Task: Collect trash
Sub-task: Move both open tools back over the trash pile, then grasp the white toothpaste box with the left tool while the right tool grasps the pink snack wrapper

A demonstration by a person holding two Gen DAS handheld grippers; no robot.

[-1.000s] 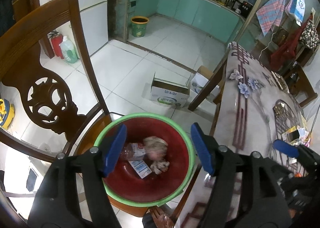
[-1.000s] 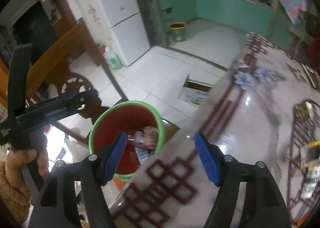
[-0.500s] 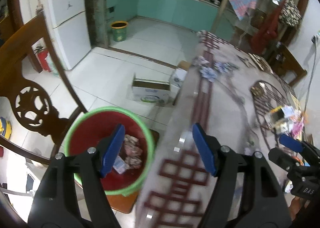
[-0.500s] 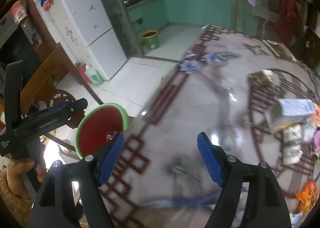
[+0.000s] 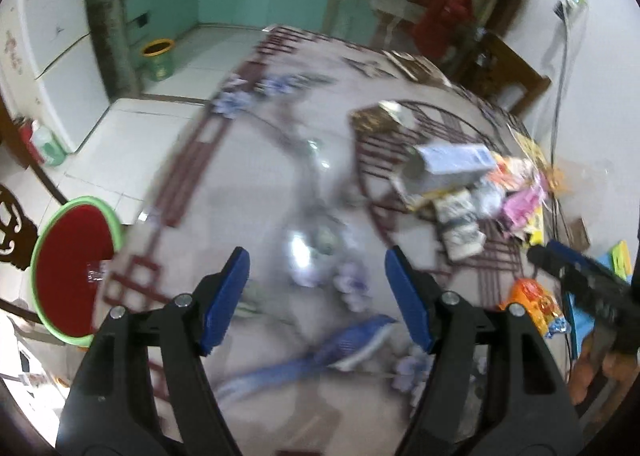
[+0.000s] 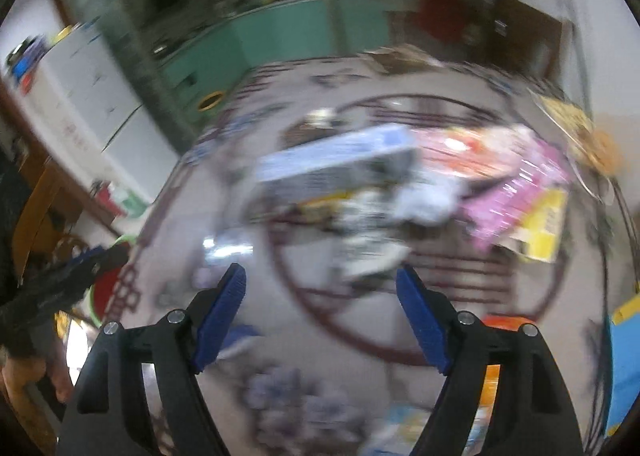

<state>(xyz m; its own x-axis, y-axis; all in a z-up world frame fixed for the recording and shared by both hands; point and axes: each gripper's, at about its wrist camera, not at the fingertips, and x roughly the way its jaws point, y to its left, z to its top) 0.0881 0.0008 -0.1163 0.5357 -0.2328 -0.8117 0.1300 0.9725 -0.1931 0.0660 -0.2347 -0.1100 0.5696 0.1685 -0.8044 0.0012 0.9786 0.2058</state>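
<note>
We see the left gripper [image 5: 318,288] spread wide and holding nothing above the table [image 5: 248,192], and the right gripper [image 6: 320,308] likewise. Left, past the table edge, sits the red bucket [image 5: 66,272], contents blurred. Farther off, the trash pile [image 5: 472,184] lies on the table.

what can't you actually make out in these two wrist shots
- Trash pile, right wrist view: motion blur smears the wrappers together; no labels readable.
- Red bucket, left wrist view: table edge covers its right side, contents unclear.
- Red bucket, right wrist view: mostly behind the left gripper.
- Orange packet, left wrist view: partly behind the right gripper.
- Table pattern, both views: blurred.
</note>
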